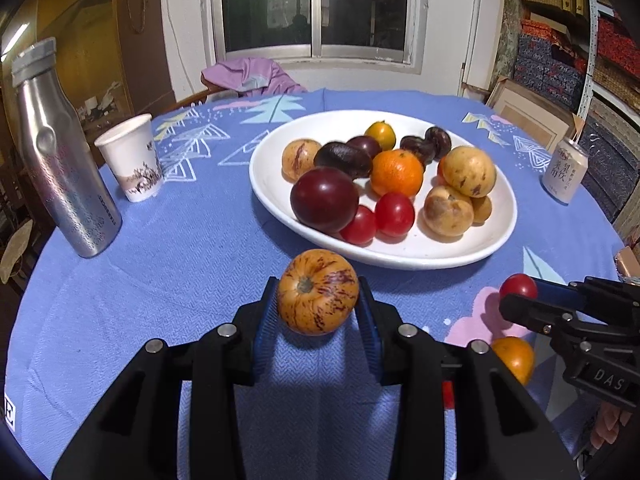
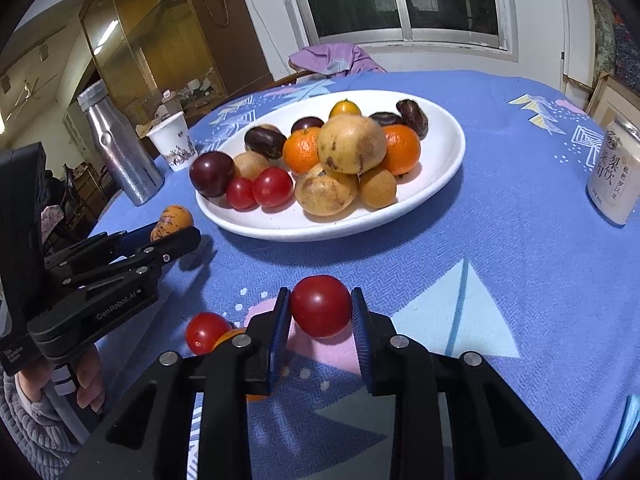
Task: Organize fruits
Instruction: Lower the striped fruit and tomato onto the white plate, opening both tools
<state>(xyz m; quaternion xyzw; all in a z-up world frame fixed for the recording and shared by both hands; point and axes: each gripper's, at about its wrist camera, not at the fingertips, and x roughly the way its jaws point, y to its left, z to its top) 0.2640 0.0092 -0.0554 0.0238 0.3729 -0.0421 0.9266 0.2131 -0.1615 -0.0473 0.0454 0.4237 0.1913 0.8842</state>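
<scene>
A white oval plate [image 1: 272, 196] [image 2: 448, 152] holds several fruits: oranges, red tomatoes, dark plums and tan speckled fruits. My left gripper [image 1: 318, 300] is shut on a striped orange-tan fruit [image 1: 317, 292], held above the cloth just in front of the plate; it also shows in the right wrist view [image 2: 174, 218]. My right gripper [image 2: 320, 312] is shut on a red tomato [image 2: 320, 306], also seen in the left wrist view [image 1: 518, 285]. A loose tomato [image 2: 206, 332] and an orange [image 1: 514, 358] lie on the cloth between the grippers.
The round table has a blue patterned cloth [image 1: 180, 264]. A steel bottle [image 1: 64, 152] and a paper cup [image 1: 134, 160] stand at the left. A drink can [image 1: 565, 176] [image 2: 614, 176] stands at the right. A chair with purple clothing [image 1: 252, 76] is behind.
</scene>
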